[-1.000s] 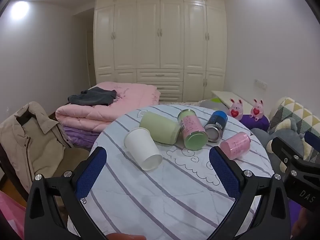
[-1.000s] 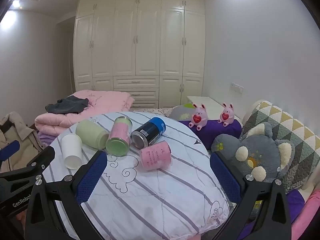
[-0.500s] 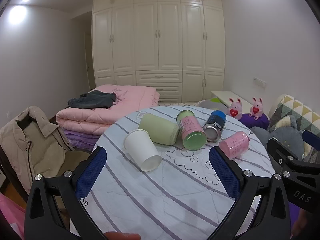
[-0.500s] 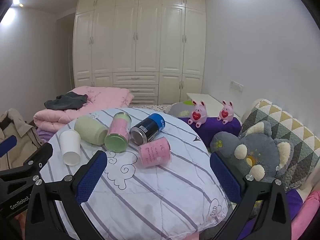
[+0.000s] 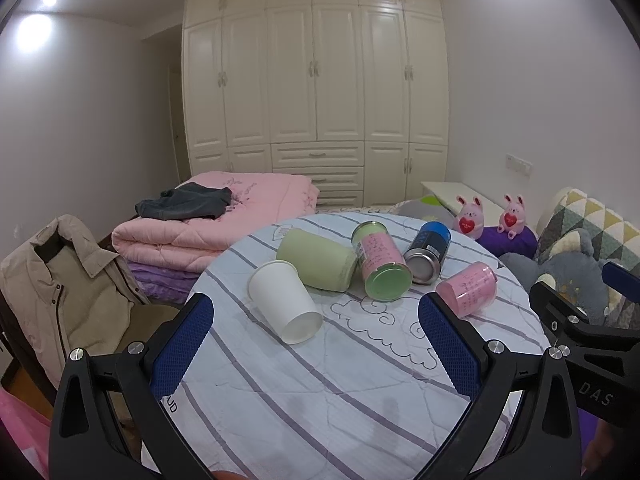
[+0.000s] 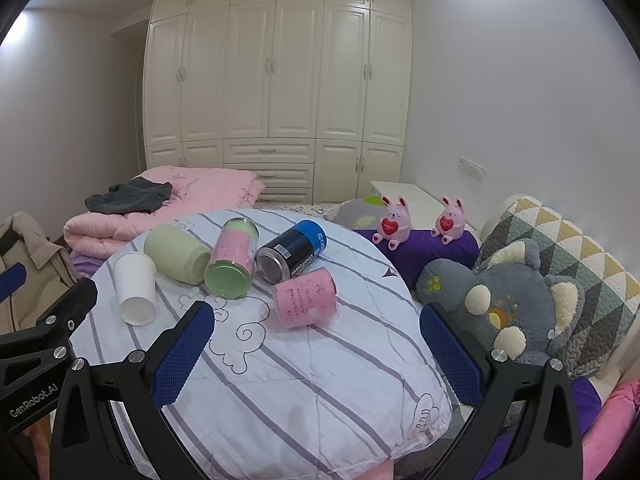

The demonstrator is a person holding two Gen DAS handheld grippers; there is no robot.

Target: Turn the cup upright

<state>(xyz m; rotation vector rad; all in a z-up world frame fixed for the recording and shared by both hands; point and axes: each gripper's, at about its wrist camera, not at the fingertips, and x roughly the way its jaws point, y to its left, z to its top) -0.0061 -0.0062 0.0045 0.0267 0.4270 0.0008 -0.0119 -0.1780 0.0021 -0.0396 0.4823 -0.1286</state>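
Several cups lie on their sides on a round table under a striped cloth [image 5: 320, 380]. From left to right: a white paper cup [image 5: 285, 302] [image 6: 135, 287], a pale green cup [image 5: 318, 259] [image 6: 176, 253], a pink cup with a green base [image 5: 382, 267] [image 6: 234, 258], a dark blue steel cup [image 5: 427, 253] [image 6: 291, 251] and a pink cup [image 5: 467, 289] [image 6: 306, 298]. My left gripper [image 5: 316, 344] is open and empty, short of the white cup. My right gripper [image 6: 316, 344] is open and empty, short of the pink cup.
A beige jacket on a chair [image 5: 60, 292] stands left of the table. Folded pink quilts [image 5: 216, 216] lie behind. Plush toys [image 6: 516, 304] and a patterned cushion [image 6: 568, 252] crowd the right side. White wardrobes [image 5: 316, 80] fill the back wall.
Both grippers have tilted up and drawn back slightly, so the table sits a little lower in view. The cups have not moved. Both grippers stay open.
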